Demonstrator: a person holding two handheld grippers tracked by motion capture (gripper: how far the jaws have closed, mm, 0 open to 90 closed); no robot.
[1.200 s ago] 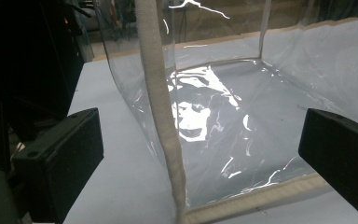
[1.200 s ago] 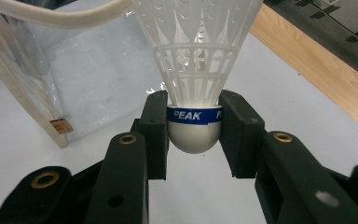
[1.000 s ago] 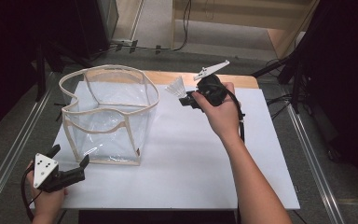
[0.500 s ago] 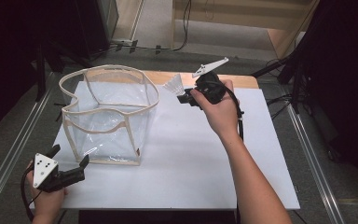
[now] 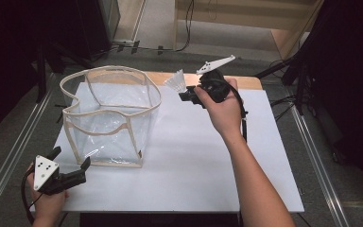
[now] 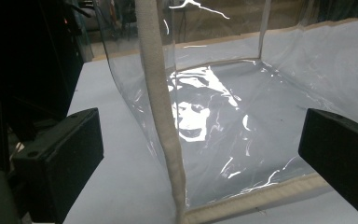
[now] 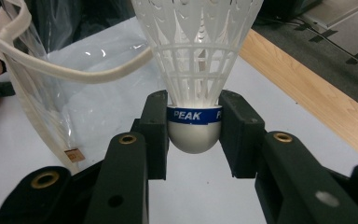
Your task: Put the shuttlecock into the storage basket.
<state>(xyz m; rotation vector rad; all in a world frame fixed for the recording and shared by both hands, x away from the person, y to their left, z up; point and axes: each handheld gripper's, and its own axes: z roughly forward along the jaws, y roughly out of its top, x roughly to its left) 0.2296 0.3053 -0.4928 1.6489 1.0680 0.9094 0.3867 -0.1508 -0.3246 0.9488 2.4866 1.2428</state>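
Observation:
A white plastic shuttlecock (image 7: 196, 70) with a blue band round its cork is clamped between the jaws of my right gripper (image 7: 195, 126), skirt pointing away from the hand. In the high view that right gripper (image 5: 189, 92) hovers above the table's far edge, holding the shuttlecock (image 5: 176, 81) just right of the bag. The clear plastic bag (image 5: 111, 116) with cream fabric trim stands upright and open at the table's left. My left gripper (image 5: 73, 165) rests at the near left corner, open, its jaws spread before the bag's near corner seam (image 6: 161, 116).
A white sheet covers the table (image 5: 194, 156), with a strip of bare wood (image 5: 250, 82) along the far edge. Metal rails (image 5: 319, 151) run down both sides. Cables and dark stands lie on the floor beyond.
The right gripper has lifted the shuttlecock slightly and edged it away from the table's surface toward the far edge. The left gripper has stayed where it was.

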